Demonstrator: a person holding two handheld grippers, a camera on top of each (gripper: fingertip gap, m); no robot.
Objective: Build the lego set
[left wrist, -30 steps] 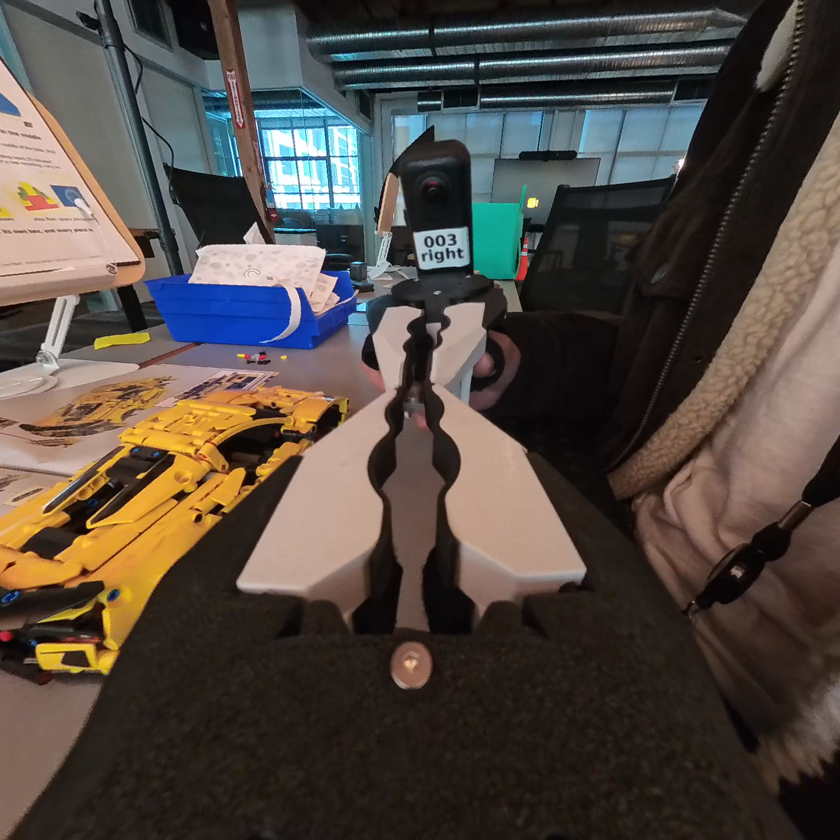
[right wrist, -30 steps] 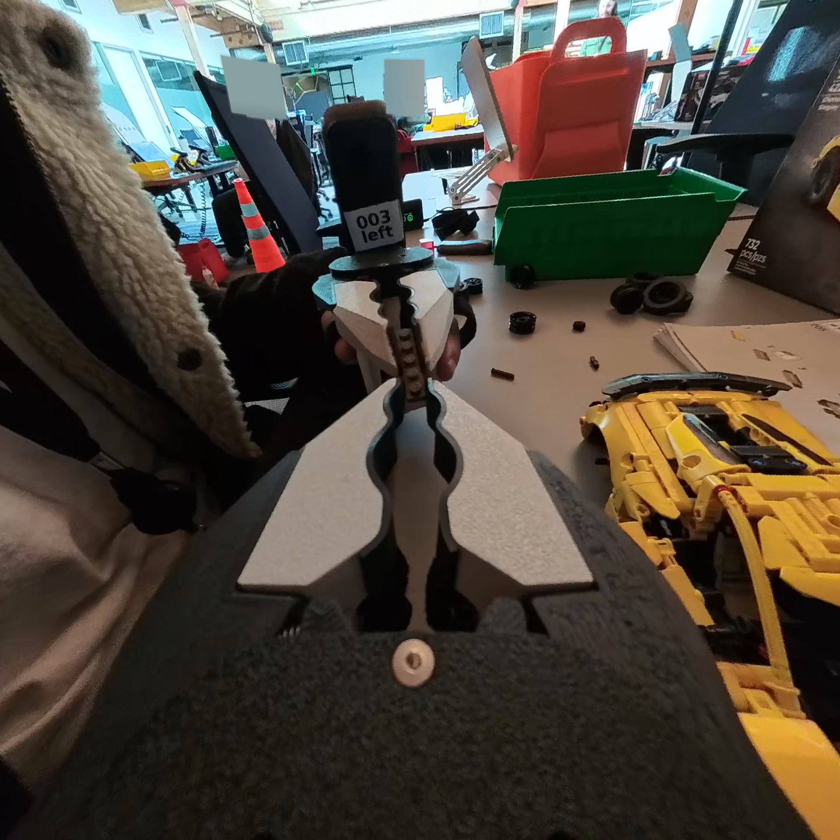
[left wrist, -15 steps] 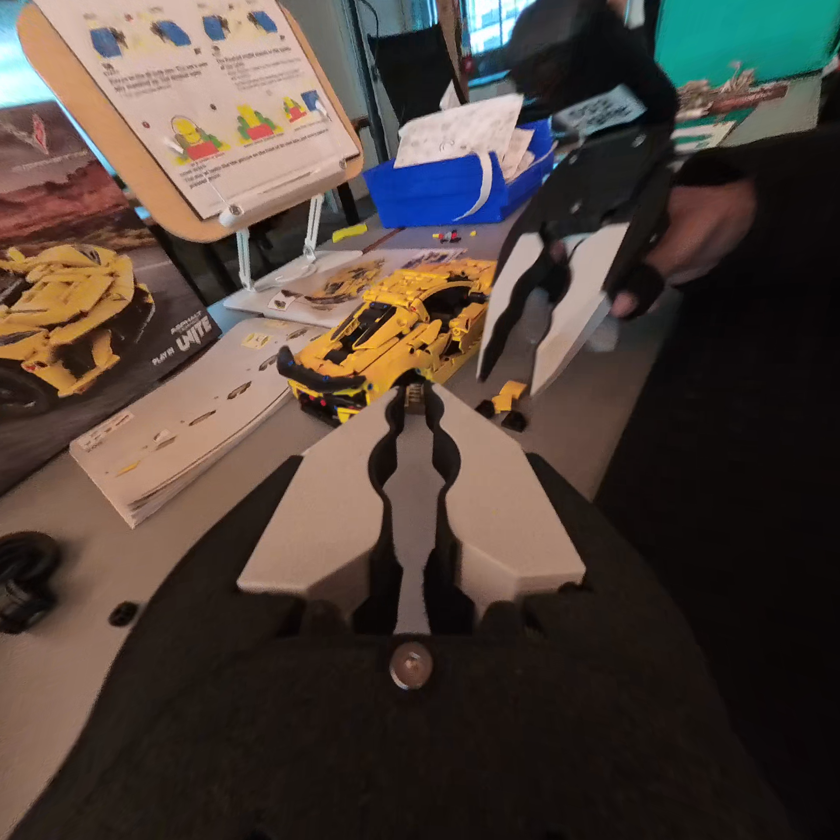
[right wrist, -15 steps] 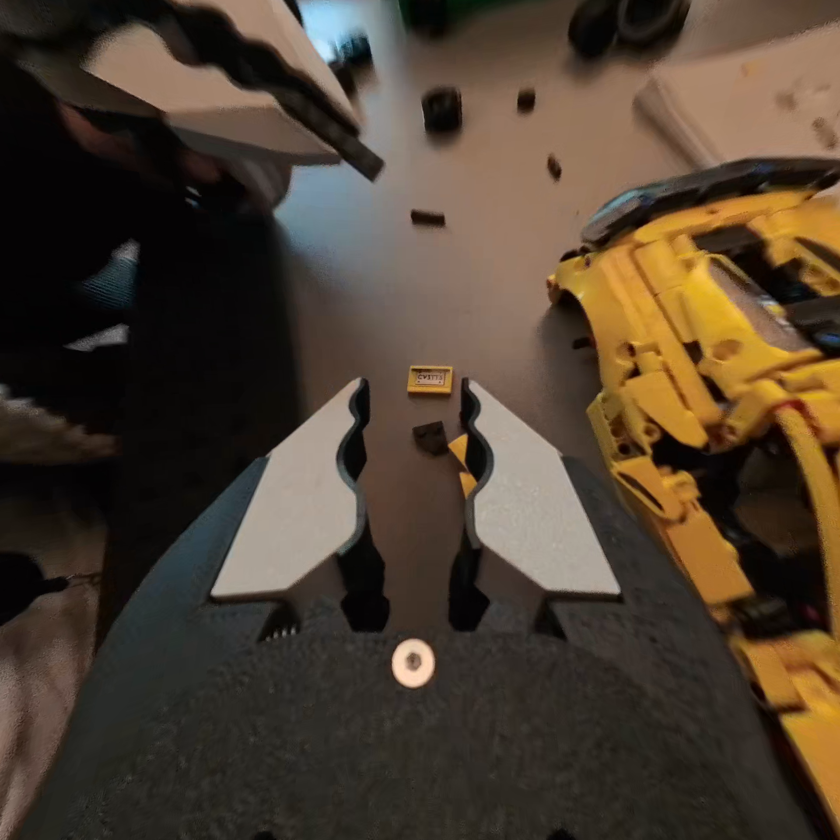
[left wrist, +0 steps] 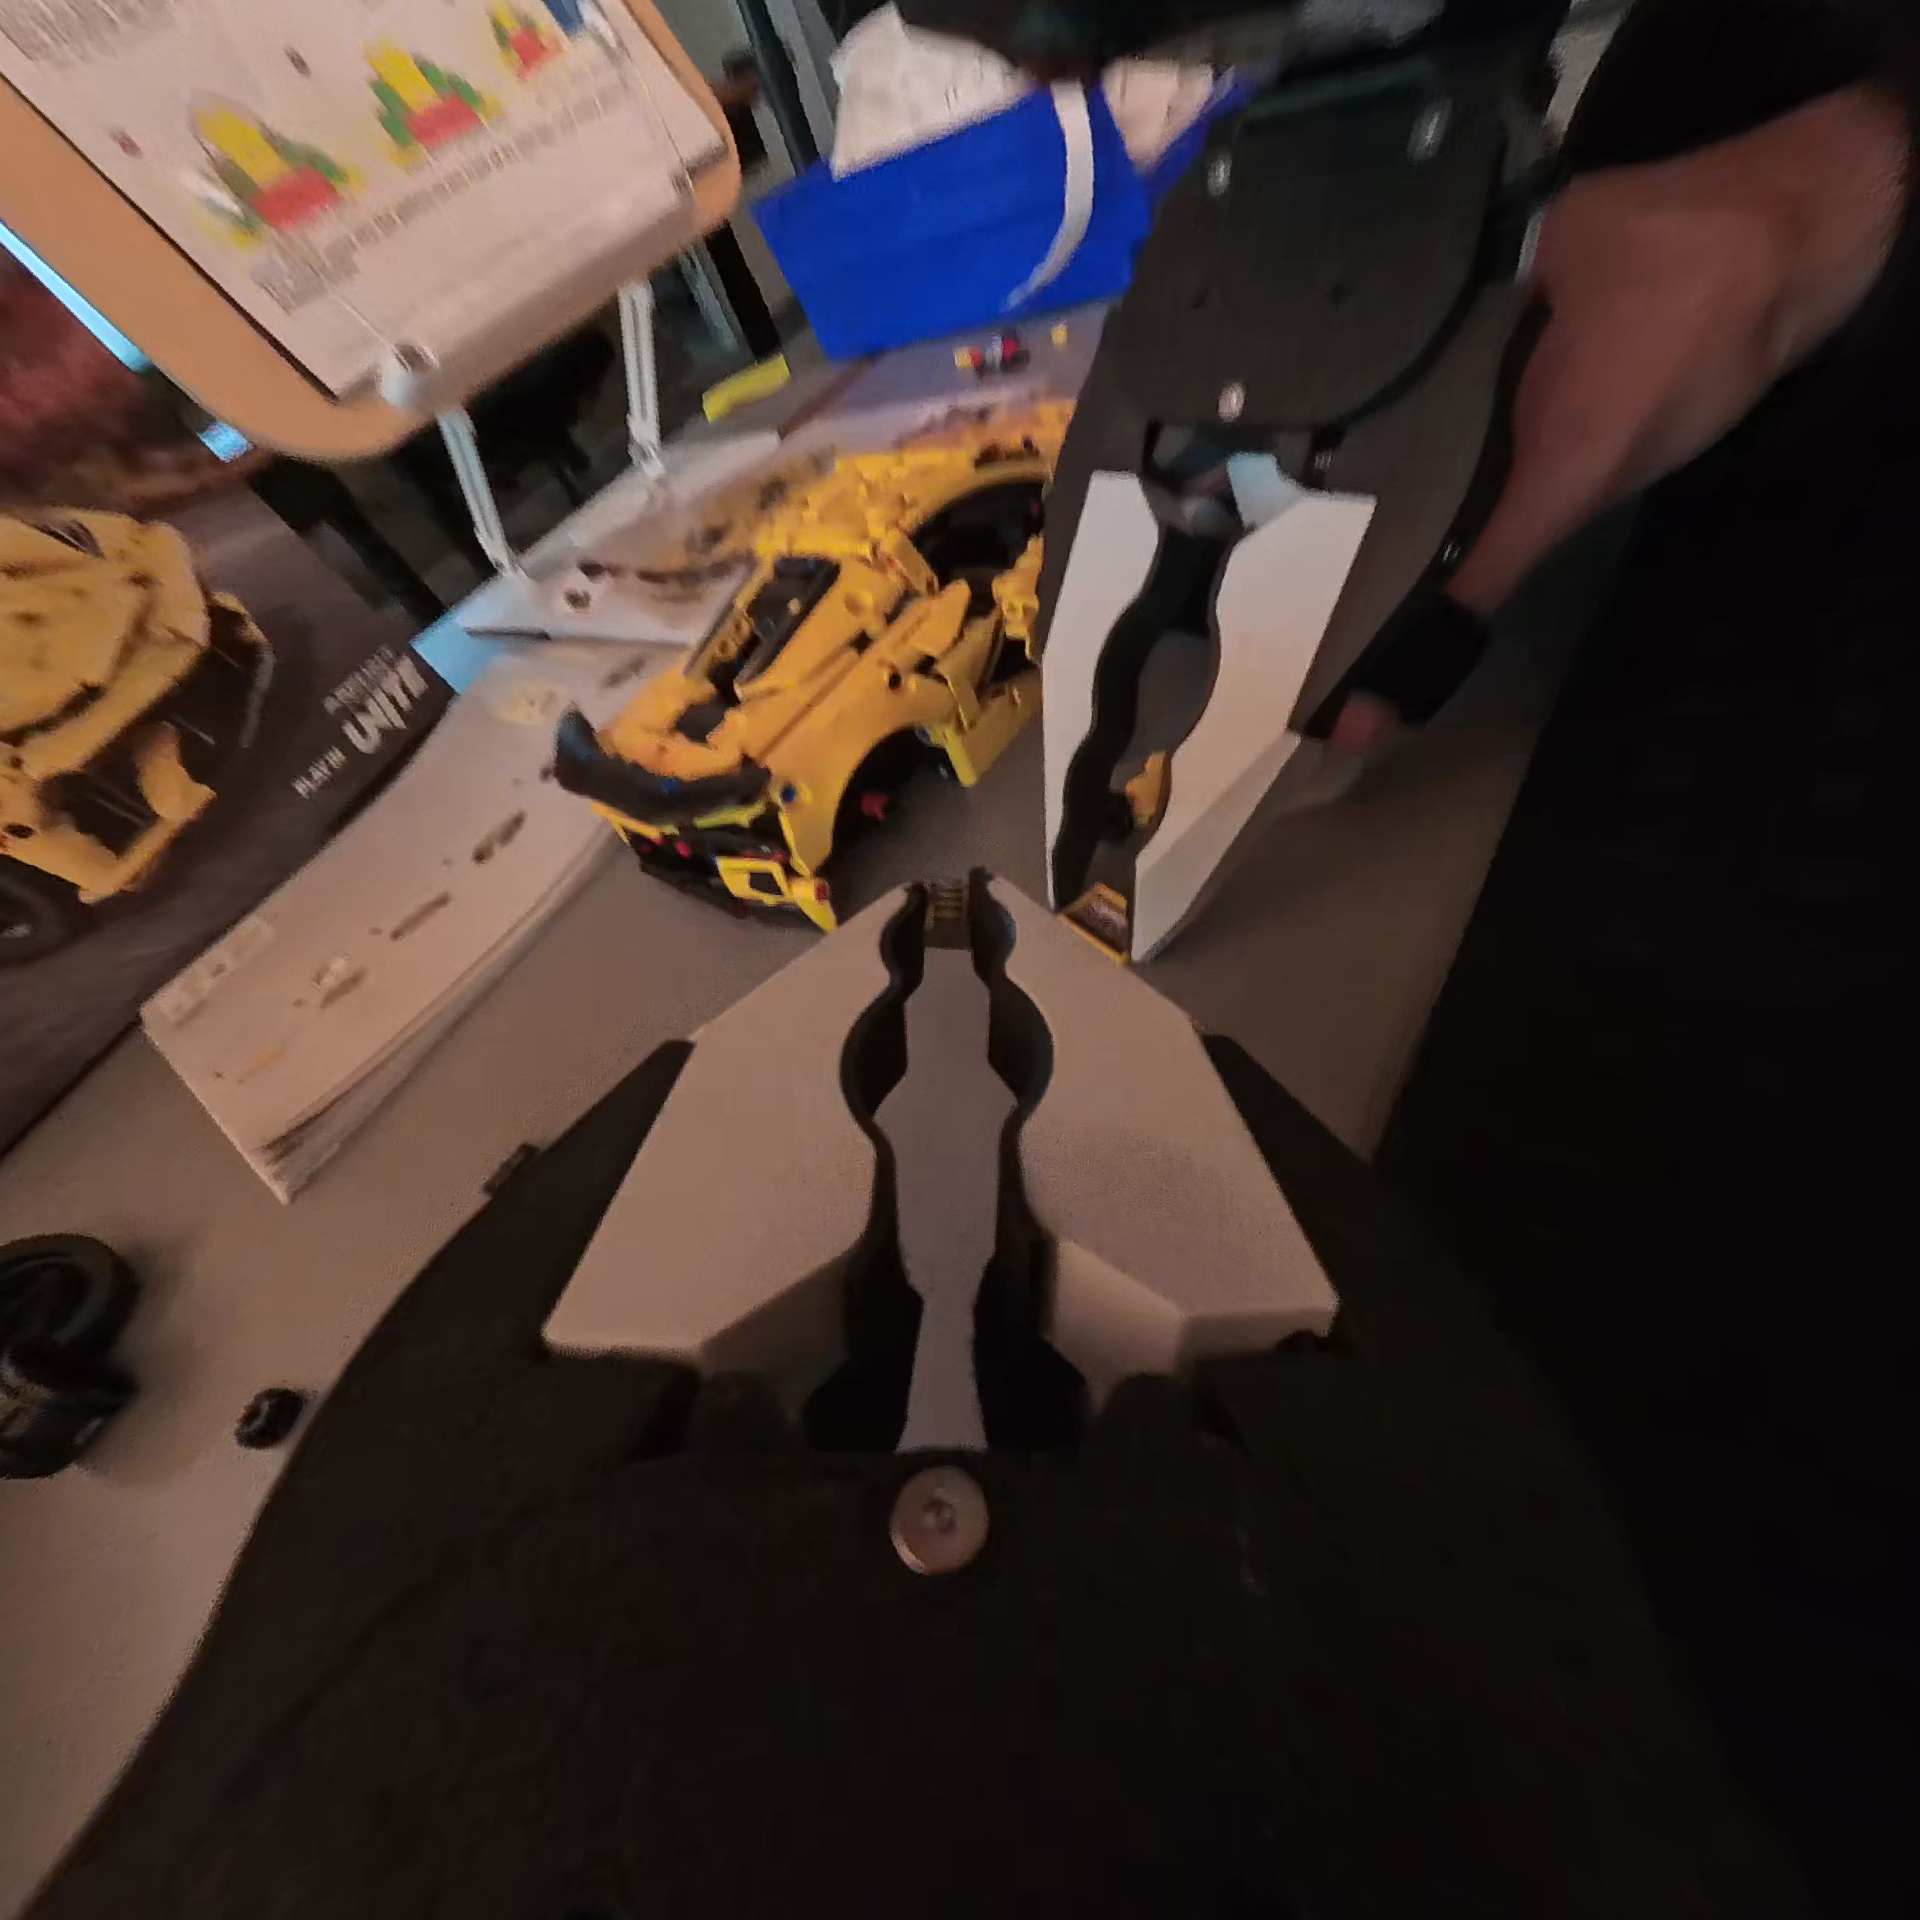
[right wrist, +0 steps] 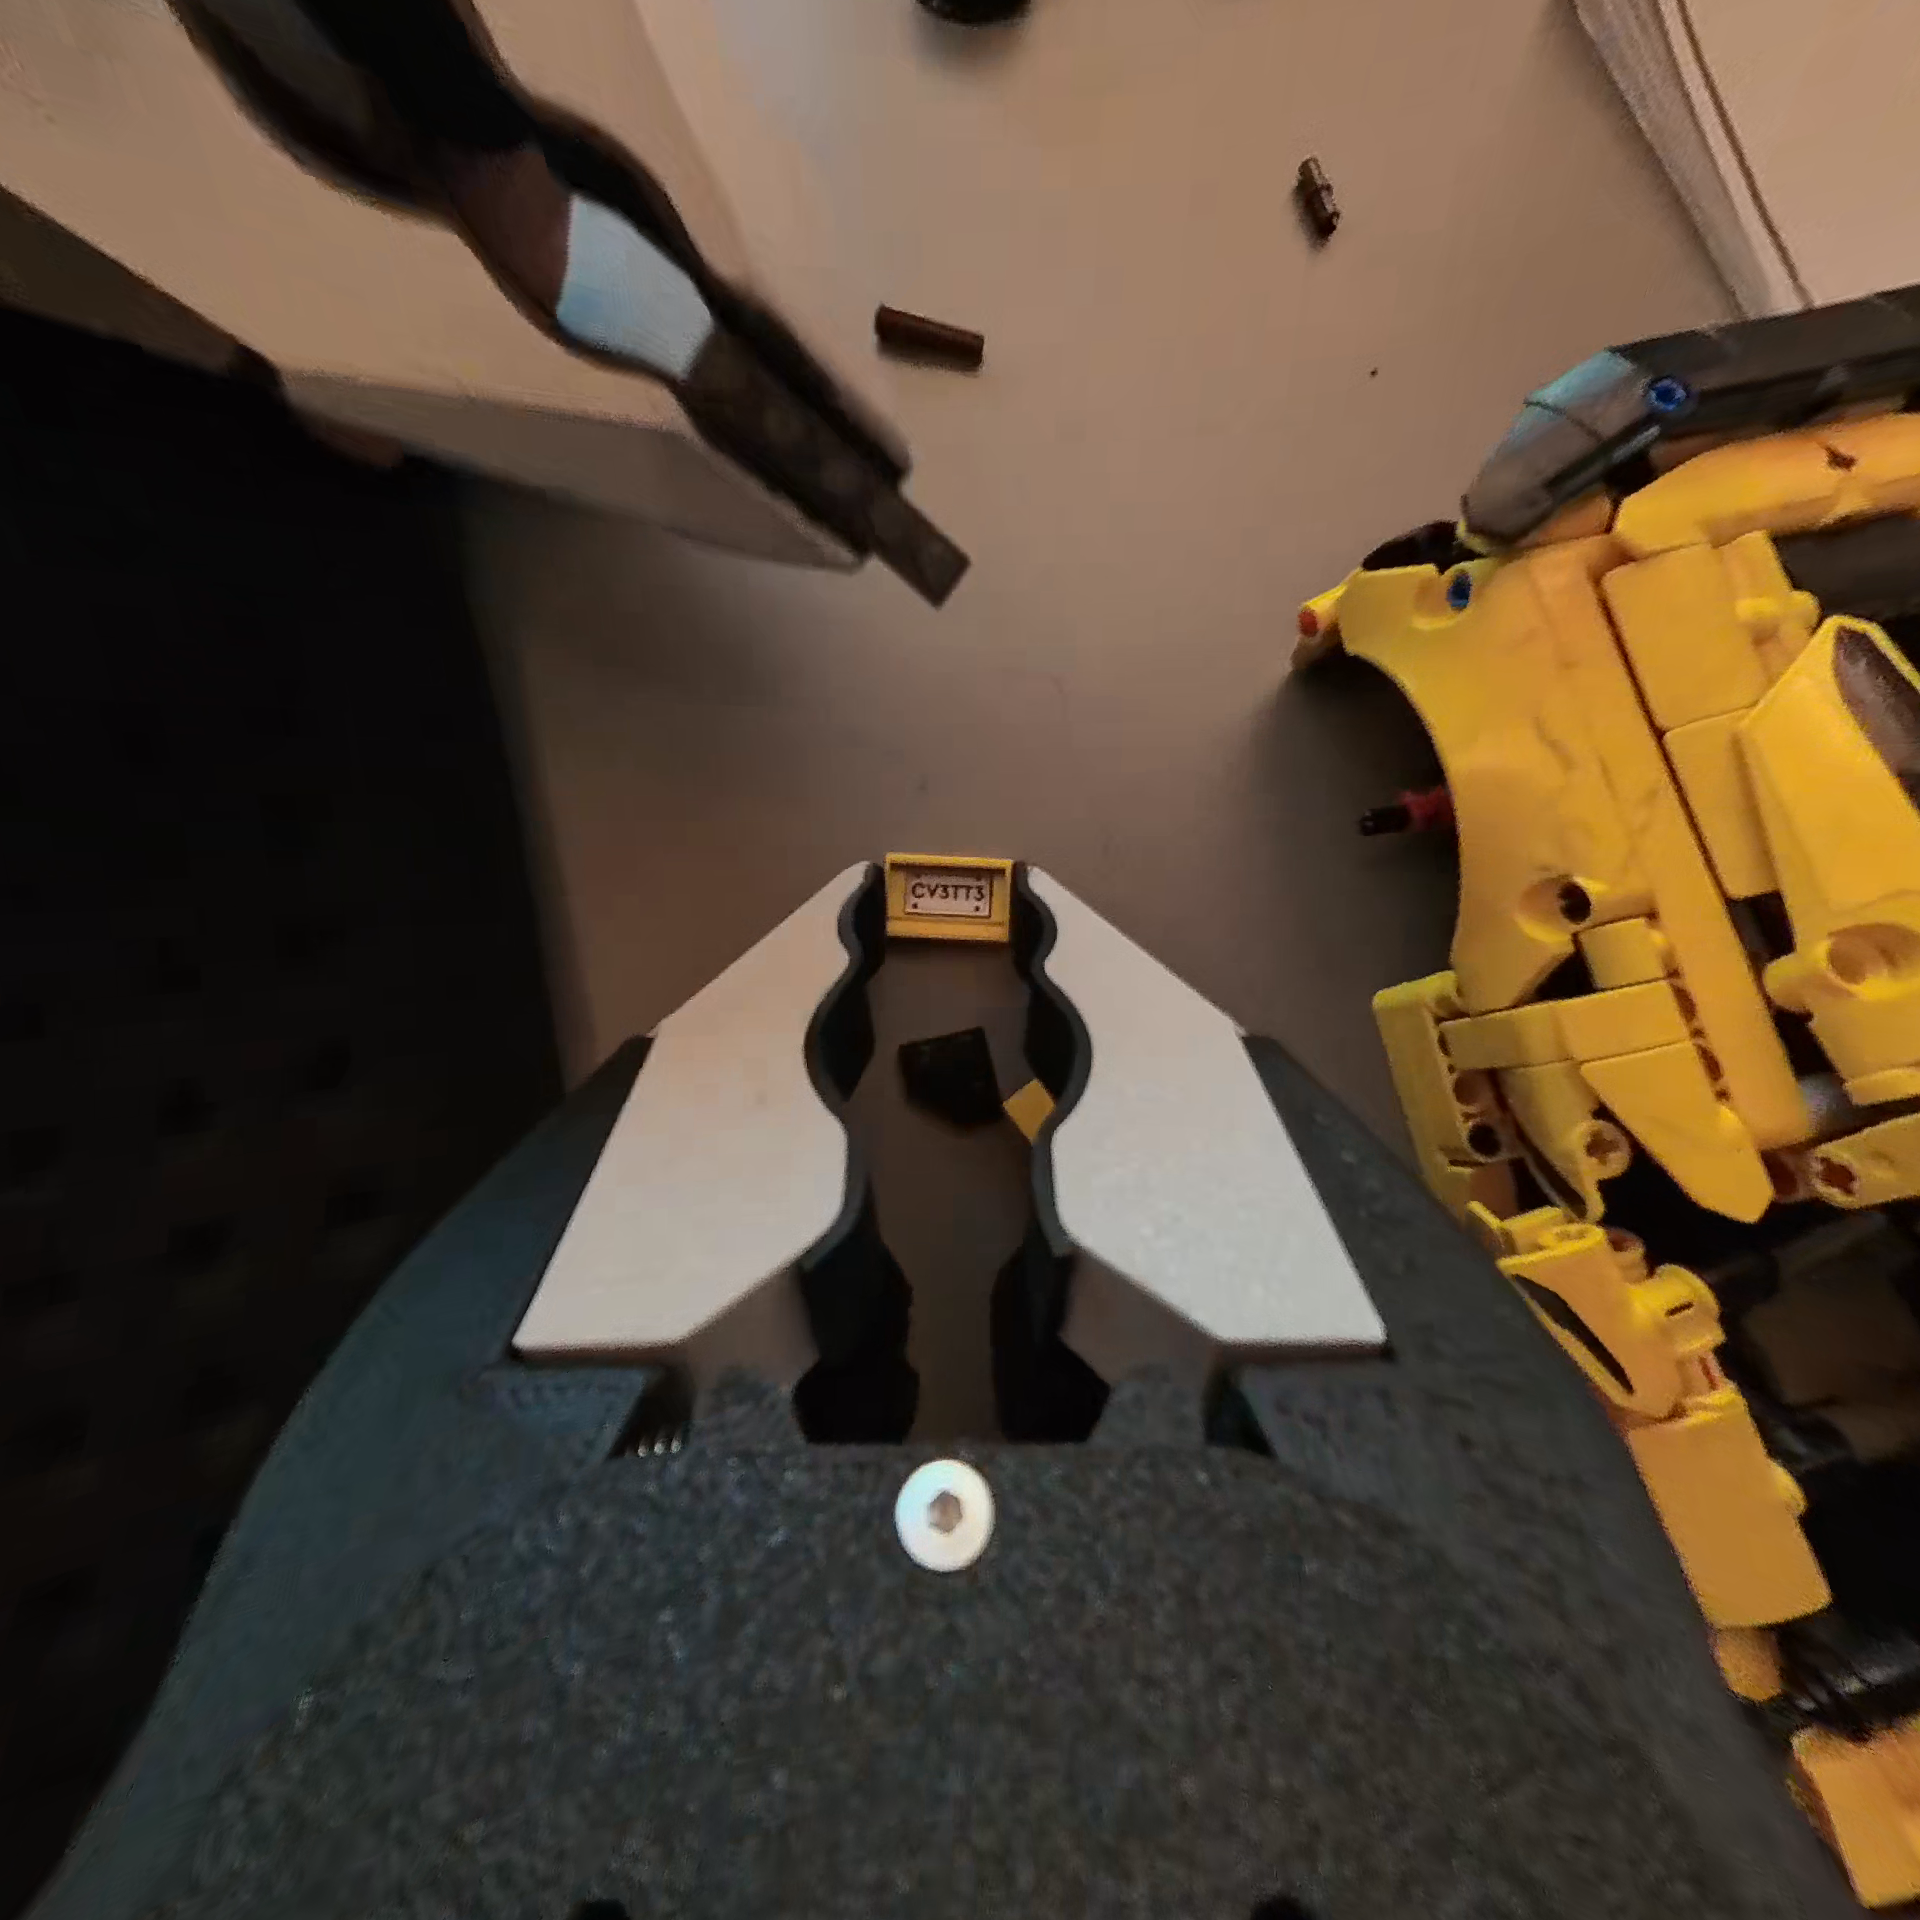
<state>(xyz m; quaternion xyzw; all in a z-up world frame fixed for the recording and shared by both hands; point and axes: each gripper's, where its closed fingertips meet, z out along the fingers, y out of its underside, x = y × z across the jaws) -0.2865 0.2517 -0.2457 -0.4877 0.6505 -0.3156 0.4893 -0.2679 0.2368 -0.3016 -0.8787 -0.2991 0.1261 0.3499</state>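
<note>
The right claw [right wrist: 945, 896] has dropped from mid-air down to the tabletop [right wrist: 1091, 520] and now pinches a small yellow plate tile [right wrist: 945, 900] by its two short sides. Half a second ago its fingers stood apart over the loose pieces; now they have drawn in until the tips press the tile's edges. The tile lies flat or nearly so, and I cannot tell whether it has left the surface. Just nearer than it, between the fingers, lie a small black piece [right wrist: 948, 1077] and a yellow bit [right wrist: 1027, 1110] touching it, both ungripped.

The left claw [left wrist: 948, 906] hangs closed just near of the right one, tips clamped on a thin dark studded piece [left wrist: 948, 902]. A second ago the two claws faced each other in the air; they have since swung down toward the tabletop.

The yellow car [right wrist: 1662, 935] sits to the right of the tile, close but apart from it, body largely assembled. An instruction booklet [left wrist: 384, 966] lies left of the car, with the box [left wrist: 156, 707] beyond it.

My guess is that the tile is the next part to go on, so a lift and a carry to the car follow. Gripped only at its edges, it could twist or pop free.
</note>
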